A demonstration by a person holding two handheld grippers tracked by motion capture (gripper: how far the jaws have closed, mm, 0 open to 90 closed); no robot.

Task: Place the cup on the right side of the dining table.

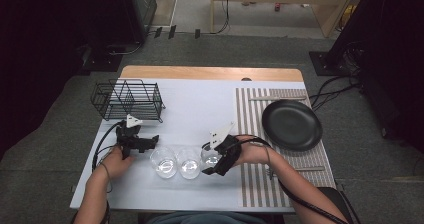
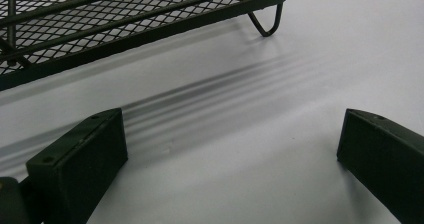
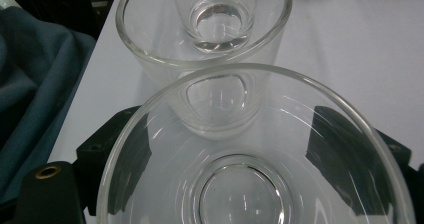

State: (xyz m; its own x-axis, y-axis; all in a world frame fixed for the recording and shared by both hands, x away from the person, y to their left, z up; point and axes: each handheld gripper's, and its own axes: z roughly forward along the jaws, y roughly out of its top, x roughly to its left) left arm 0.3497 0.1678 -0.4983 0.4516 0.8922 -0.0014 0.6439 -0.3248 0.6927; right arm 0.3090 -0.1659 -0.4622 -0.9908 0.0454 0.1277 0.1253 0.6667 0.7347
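1. We are looking down on a table (image 1: pixel 210 74) with a pale sheet over it, standing on grey carpet with dark equipment and cables around the edges.
2. Our right gripper (image 1: pixel 214 160) is sitting at the near middle of the table, its jaws spread on either side of the rightmost glass (image 1: pixel 210 155). In the right gripper view that glass (image 3: pixel 250 184) is lying between the two black jaws; we cannot tell whether the pads are pressing on it or standing just clear.
3. Just beyond it in that view the middle glass (image 3: pixel 210 39) is standing upright, very close to the first. In the high view it (image 1: pixel 189 162) is sitting between the rightmost glass and the left glass (image 1: pixel 163 161), the three forming a row.
4. Our left gripper (image 1: pixel 147 143) is hovering just left of the row, its jaws wide apart and holding nothing; the left gripper view is showing bare sheet between them.
5. Ahead of the left gripper a black wire rack (image 2: pixel 125 19) is standing on the sheet; from above, the rack (image 1: pixel 127 100) is sitting at the far left of the table.
6. To the right a striped mat (image 1: pixel 257 179) is carrying a black plate (image 1: pixel 292 124).
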